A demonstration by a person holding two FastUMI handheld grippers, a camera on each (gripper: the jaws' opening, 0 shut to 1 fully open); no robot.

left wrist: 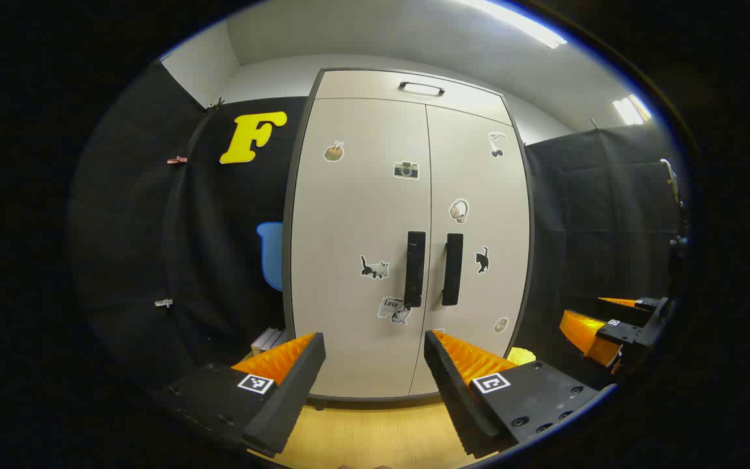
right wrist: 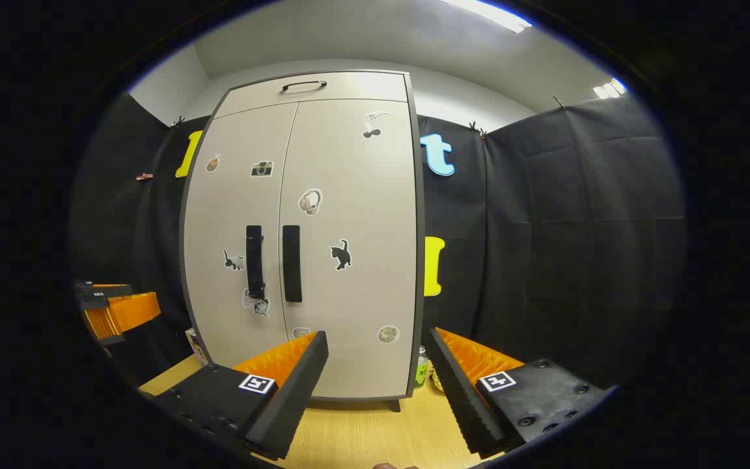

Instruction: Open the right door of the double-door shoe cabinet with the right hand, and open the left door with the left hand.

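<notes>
Shoe cabinet (left wrist: 362, 215): upright on the wooden floor (left wrist: 362, 436), backed by black cloth walls; pale grey, dark-edged.
Doors: two, both closed; left door (left wrist: 359, 195) and right door (left wrist: 479, 195) meeting at a centre seam.
Door handles: two, black vertical bars, left handle (left wrist: 415, 268) and right handle (left wrist: 452, 269) just beside the seam, side by side.
Top panel: one, above the doors, with one dark bow handle (left wrist: 421, 88).
Stickers on left door: a brown item near the top, a camera (left wrist: 405, 170), a cat (left wrist: 374, 268), a "Love" label (left wrist: 393, 305) with a small figure below it.
Stickers on right door: cherries (left wrist: 496, 143), headphones (left wrist: 458, 210), a black cat (left wrist: 482, 260), a round badge (left wrist: 500, 324).
Left gripper (left wrist: 375, 355): fingers wide apart, nothing between them, well short of the cabinet, aimed just below the handles.
Right gripper (right wrist: 378, 355): fingers spread wide, holding nothing, apart from the cabinet, facing the right door's lower half.
Finger markings: one square black-and-white tag on each finger; orange ribbed backs, black pads.
Beside cabinet, left side: a stack of flat grey items (left wrist: 269, 340) on the floor.
Beside cabinet, right side: a green bottle (right wrist: 420, 366) by the corner, label unreadable.
In the way: nothing between either gripper and the handles.
Ceiling: strip lights (left wrist: 515, 23) overhead.
</notes>
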